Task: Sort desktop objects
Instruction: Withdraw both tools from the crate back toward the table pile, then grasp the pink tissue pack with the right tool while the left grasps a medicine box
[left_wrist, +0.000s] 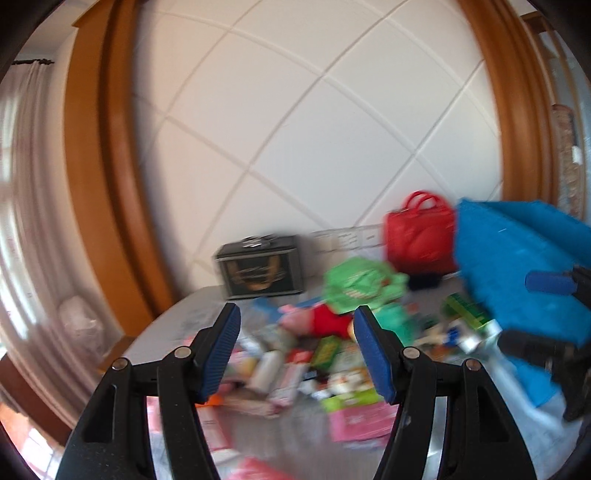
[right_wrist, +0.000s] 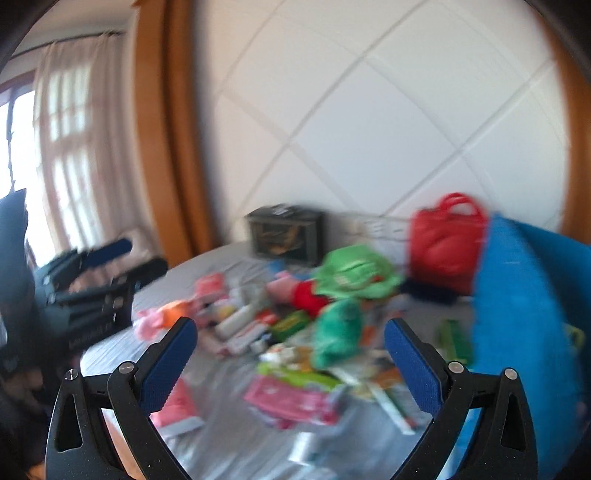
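Plainly, both the left gripper (left_wrist: 295, 328) and right gripper (right_wrist: 290, 343) hover with fingers apart, empty. Beyond their tips the clutter (left_wrist: 295, 369) of packets and soft toys covers the table (right_wrist: 236, 454) (light, crushable; probably best pinched at stiff edges).

A blurred heap of small packets, boxes and tubes (right_wrist: 295, 354) lies scattered on the grey table (right_wrist: 229, 439), a crumpled green bag (right_wrist: 356, 275) at its back

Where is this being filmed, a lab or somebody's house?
Most likely a room in a home, not a lab. A curtained window sits beside a padded white wall panel framed in wood, and the table is heaped with everyday clutter near a red handbag.
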